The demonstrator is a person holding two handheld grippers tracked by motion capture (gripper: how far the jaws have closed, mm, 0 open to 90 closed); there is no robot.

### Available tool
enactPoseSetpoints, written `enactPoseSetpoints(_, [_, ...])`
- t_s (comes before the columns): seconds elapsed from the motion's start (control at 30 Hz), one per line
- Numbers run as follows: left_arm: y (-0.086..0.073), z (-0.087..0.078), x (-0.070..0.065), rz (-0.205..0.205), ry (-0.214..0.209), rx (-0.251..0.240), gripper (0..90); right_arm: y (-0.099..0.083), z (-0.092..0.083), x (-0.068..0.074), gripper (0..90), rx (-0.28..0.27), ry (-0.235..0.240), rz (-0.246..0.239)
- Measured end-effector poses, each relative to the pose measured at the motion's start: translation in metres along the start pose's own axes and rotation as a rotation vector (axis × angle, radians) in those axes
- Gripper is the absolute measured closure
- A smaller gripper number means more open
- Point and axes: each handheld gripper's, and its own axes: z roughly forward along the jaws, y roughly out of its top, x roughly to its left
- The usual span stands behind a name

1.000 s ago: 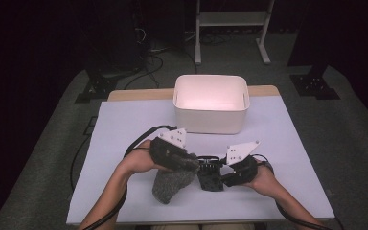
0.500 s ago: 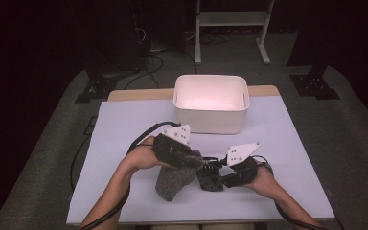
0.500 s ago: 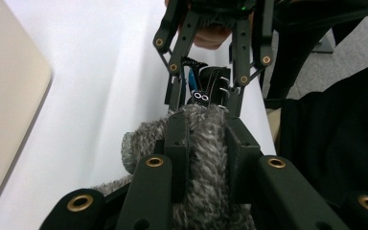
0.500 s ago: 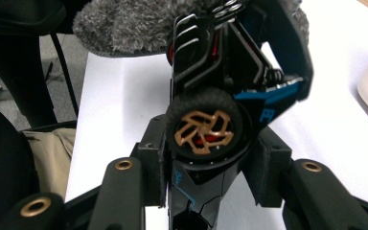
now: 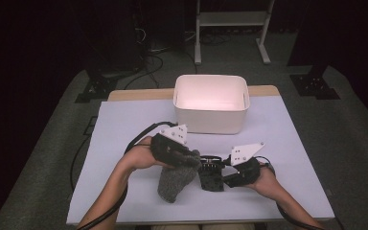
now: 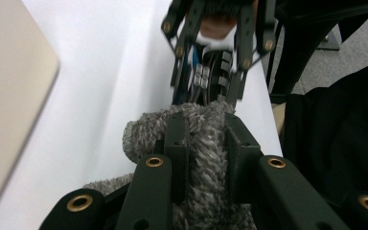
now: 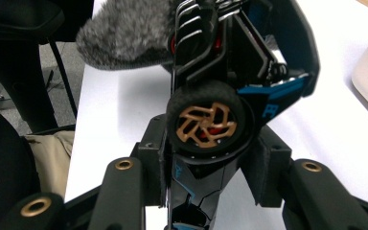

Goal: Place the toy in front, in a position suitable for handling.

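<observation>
My left gripper is shut on a grey fuzzy cloth, whose loose end hangs to the white table. In the left gripper view the jaws pinch a fold of the cloth, with its tip against a black toy car just beyond. My right gripper is shut on the toy car from the right. In the right gripper view the jaws clamp the car around its gold-spoked wheel, and the cloth rests against the car's far end.
A white plastic bin stands at the back middle of the table. Black cables trail from the grippers off the left side and the near edge. The person's forearms come in at the front edge.
</observation>
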Motion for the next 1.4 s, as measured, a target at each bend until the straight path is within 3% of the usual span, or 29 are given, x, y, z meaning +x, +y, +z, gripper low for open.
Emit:
enactPoseSetpoints(0.2, [0.033,-0.010,-0.002,0.067,0.005,-0.024,74.8,0.002,0.003,0.001,55.7,0.002,0.004,-0.004])
enactPoseSetpoints(0.33, [0.048,-0.004,-0.003,0.095,-0.002,-0.028,74.8,0.002,0.004,0.002,55.7,-0.005,0.008,-0.010])
enactPoseSetpoints(0.37, [0.049,0.002,-0.001,0.095,-0.008,-0.009,74.8,0.001,0.004,0.002,55.7,-0.006,0.006,-0.012])
enactPoseSetpoints(0.47, [0.046,0.019,0.002,0.089,-0.019,0.049,74.7,0.000,0.003,0.003,55.7,-0.006,0.004,-0.008])
enactPoseSetpoints(0.53, [0.042,0.025,0.003,0.074,-0.025,0.029,73.8,-0.001,0.001,0.002,55.7,-0.010,0.003,-0.005])
enactPoseSetpoints(0.73, [0.040,0.020,0.000,0.078,-0.023,0.041,73.9,-0.002,0.000,0.005,55.6,-0.009,-0.002,-0.015])
enactPoseSetpoints(0.83, [0.043,0.019,-0.002,0.109,-0.002,0.056,73.6,0.000,0.002,0.004,55.6,-0.005,0.000,-0.013])
enactPoseSetpoints(0.97, [0.053,0.023,-0.007,0.135,-0.032,0.047,73.6,0.000,0.005,0.004,55.6,-0.009,0.003,-0.004])
enactPoseSetpoints(1.1, [0.053,0.032,-0.006,0.130,-0.055,0.084,73.6,-0.001,0.005,0.004,55.6,-0.012,0.003,0.000])
enactPoseSetpoints(1.17, [0.051,0.030,-0.005,0.120,-0.052,0.064,73.6,-0.001,0.005,0.003,55.7,-0.013,-0.003,-0.003])
enactPoseSetpoints(1.33, [0.044,0.019,-0.004,0.106,-0.029,0.084,73.2,-0.002,0.003,0.003,55.7,-0.009,-0.004,-0.002])
enactPoseSetpoints(1.4, [0.034,0.013,-0.002,0.082,-0.020,0.089,73.0,-0.003,0.001,0.003,55.7,-0.006,-0.008,-0.003])
